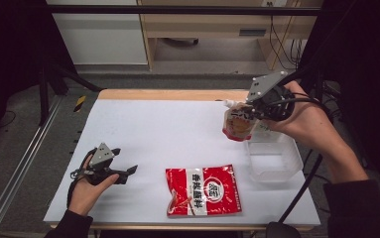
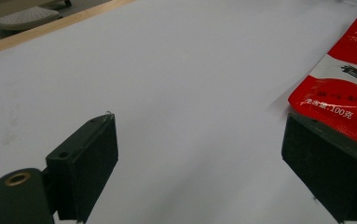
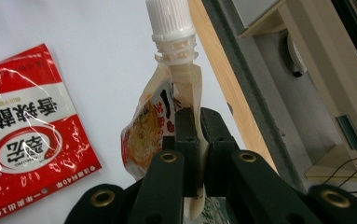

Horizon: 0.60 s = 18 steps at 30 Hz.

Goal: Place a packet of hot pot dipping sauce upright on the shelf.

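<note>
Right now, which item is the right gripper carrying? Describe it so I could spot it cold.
Start at the white table and go to its far right side, where a clear plastic tub sits. Just above the tub's far rim, the right gripper is shut on a small spouted pouch. Unlike the flat red sachet lying near the front edge, it hangs in the air and has a white screw cap.
</note>
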Each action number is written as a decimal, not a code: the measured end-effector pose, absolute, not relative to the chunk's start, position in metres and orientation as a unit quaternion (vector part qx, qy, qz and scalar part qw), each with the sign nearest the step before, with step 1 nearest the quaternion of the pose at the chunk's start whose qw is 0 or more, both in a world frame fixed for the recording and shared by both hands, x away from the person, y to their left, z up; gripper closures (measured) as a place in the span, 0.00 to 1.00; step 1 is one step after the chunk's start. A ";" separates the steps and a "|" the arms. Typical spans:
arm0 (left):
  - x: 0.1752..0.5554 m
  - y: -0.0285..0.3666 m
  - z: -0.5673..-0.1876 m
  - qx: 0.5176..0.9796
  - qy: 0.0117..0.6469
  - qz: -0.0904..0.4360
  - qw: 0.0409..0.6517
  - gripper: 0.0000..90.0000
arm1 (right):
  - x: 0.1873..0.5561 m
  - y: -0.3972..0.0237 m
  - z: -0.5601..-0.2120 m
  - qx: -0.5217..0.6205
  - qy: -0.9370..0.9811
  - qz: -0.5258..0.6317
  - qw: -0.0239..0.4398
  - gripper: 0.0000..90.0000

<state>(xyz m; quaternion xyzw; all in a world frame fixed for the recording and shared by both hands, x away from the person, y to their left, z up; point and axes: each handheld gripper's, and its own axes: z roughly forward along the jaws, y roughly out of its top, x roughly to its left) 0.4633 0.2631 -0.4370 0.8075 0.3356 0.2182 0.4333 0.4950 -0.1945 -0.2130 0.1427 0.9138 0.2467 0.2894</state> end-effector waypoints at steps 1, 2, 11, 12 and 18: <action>0.463 0.264 -0.437 0.807 0.336 0.219 0.433 0.12 | 0.495 -0.197 -0.213 0.144 0.914 0.246 0.290 0.97; 0.463 0.264 -0.437 0.807 0.336 0.220 0.433 0.12 | 0.495 -0.200 -0.213 0.144 0.914 0.244 0.291 0.97; 0.463 0.264 -0.438 0.810 0.334 0.220 0.429 0.12 | 0.495 -0.224 -0.218 0.157 0.913 0.236 0.294 0.97; 0.463 0.264 -0.438 0.810 0.334 0.221 0.428 0.12 | 0.495 -0.227 -0.219 0.159 0.912 0.234 0.296 0.97; 0.462 0.263 -0.439 0.811 0.333 0.220 0.427 0.12 | 0.497 -0.243 -0.227 0.169 0.911 0.228 0.298 0.97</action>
